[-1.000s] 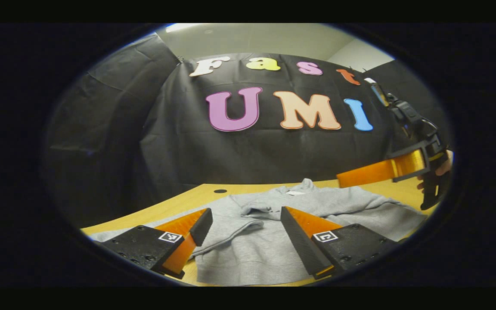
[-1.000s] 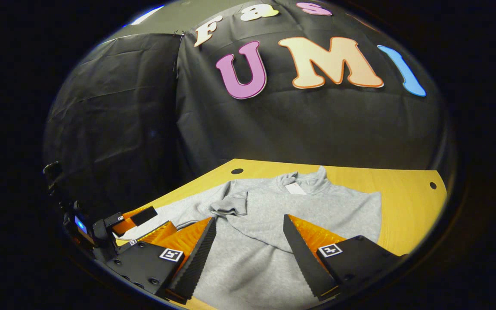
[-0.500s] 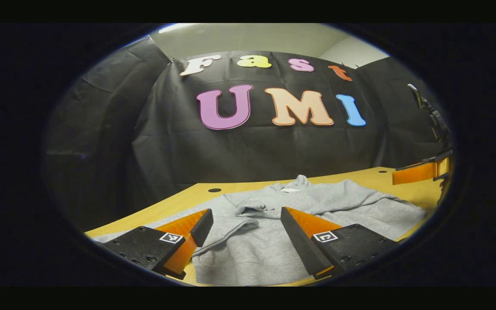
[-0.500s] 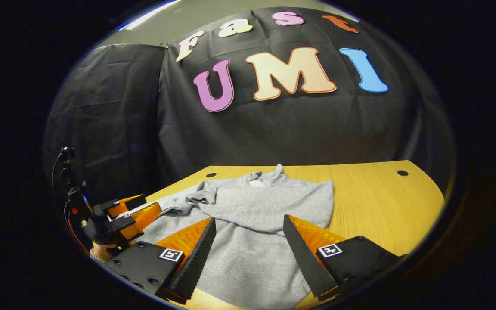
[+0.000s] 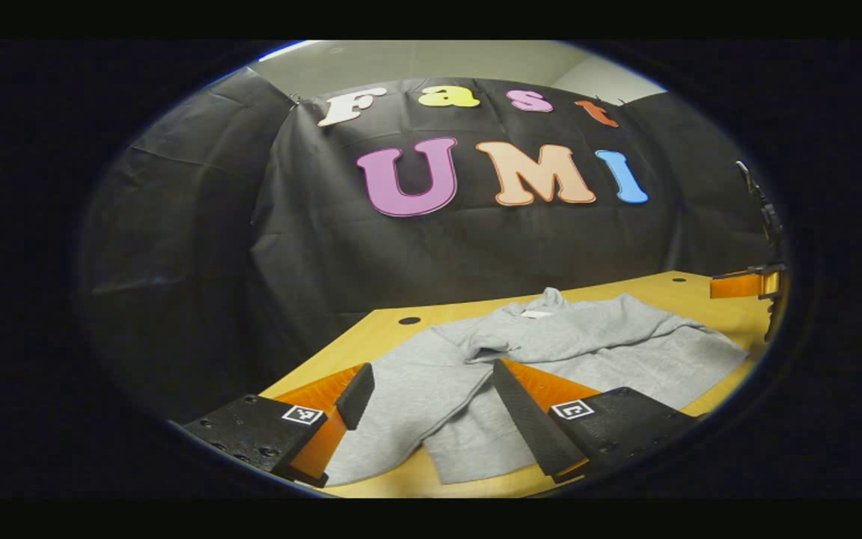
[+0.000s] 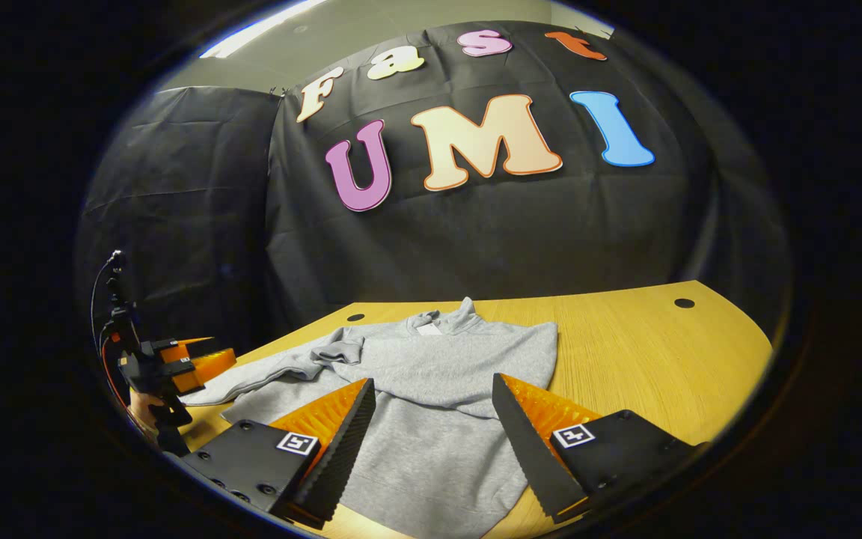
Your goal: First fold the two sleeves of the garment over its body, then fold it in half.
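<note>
I count one grey garment [image 6: 431,389] lying on the wooden table [image 6: 648,352], my two grippers above its near hem. The right sleeve looks folded across; the left one, I think, trails out. Left gripper [image 5: 431,412] and right gripper [image 6: 435,438] gape wide, empty. Next: pinch that left sleeve.

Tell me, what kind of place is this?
Probably a recording booth, not a home: black cloth wall behind a bare wooden table, one grey sweatshirt laid out, and hand-held grippers over it.
</note>
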